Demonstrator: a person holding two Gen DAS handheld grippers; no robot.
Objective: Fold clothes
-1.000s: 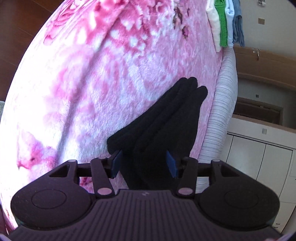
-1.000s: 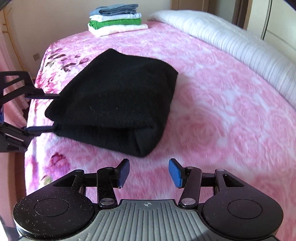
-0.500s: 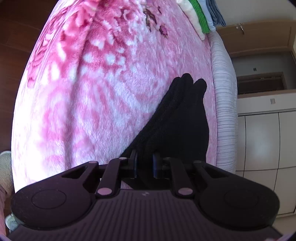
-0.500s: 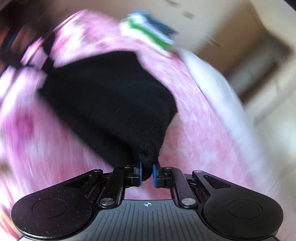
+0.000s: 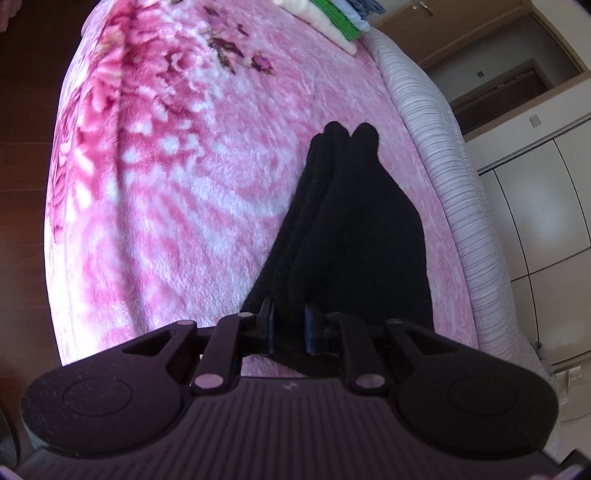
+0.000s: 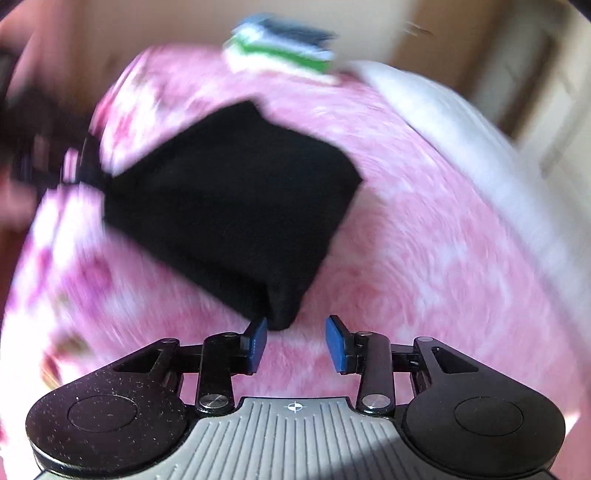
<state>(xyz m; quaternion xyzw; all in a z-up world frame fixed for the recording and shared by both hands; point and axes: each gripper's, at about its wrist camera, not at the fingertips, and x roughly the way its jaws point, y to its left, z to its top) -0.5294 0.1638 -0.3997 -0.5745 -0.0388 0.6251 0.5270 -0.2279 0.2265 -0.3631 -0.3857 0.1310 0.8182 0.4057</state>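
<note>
Pink floral blanket (image 5: 177, 192) — striped white bedding (image 5: 454, 177) beside cream cupboards (image 5: 532, 206)

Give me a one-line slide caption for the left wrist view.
Left gripper clamped on the near edge of a folded black garment lying on a pink floral blanket, folded stack beyond.

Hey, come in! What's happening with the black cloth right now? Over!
Left gripper shut on black cloth. Right gripper: jaws just opened, cloth corner between them, not pinched. Folded stack far off on pink blanket, nothing blocking.
</note>
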